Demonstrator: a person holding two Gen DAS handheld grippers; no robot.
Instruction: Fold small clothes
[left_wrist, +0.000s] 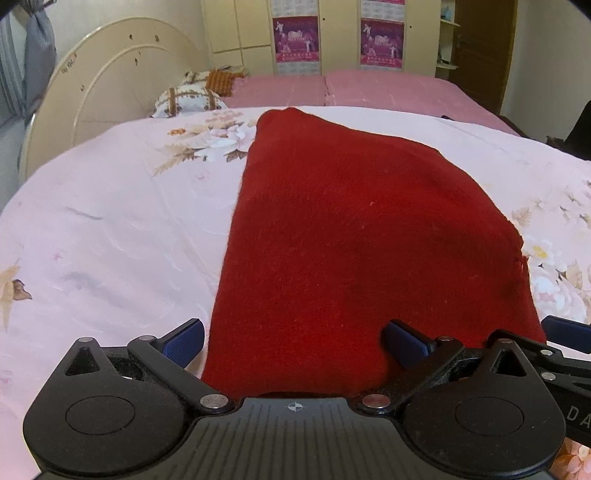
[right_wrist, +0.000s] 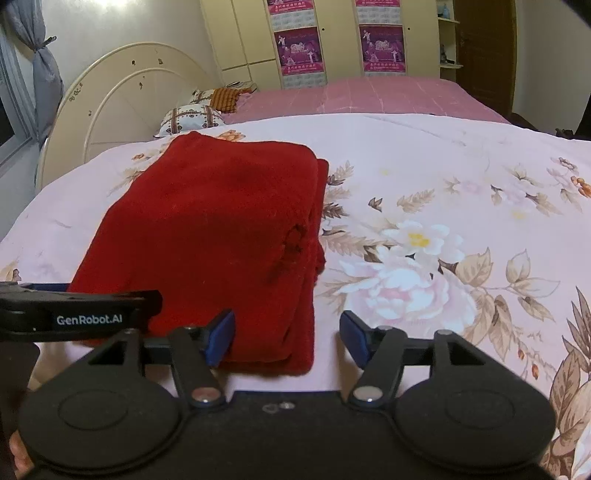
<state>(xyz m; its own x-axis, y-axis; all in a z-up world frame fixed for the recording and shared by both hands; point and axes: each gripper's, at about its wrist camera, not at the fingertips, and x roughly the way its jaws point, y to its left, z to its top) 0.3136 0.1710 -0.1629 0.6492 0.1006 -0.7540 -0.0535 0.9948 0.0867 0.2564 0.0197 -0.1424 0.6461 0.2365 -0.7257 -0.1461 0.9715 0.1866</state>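
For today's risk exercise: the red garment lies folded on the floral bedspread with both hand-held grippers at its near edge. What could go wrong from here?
1. The right hand-held gripper is open astride the red garment's near right corner; pulling back carelessly might snag and undo the fold.
2. The left hand-held gripper is open over the near edge; a finger may drag the top layer.
3. The right-side layers look uneven and could slip on the floral bedspread.

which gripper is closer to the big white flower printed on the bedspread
Right. The right gripper sits at the red garment's near right edge, beside the white flower; the left gripper sits farther left.
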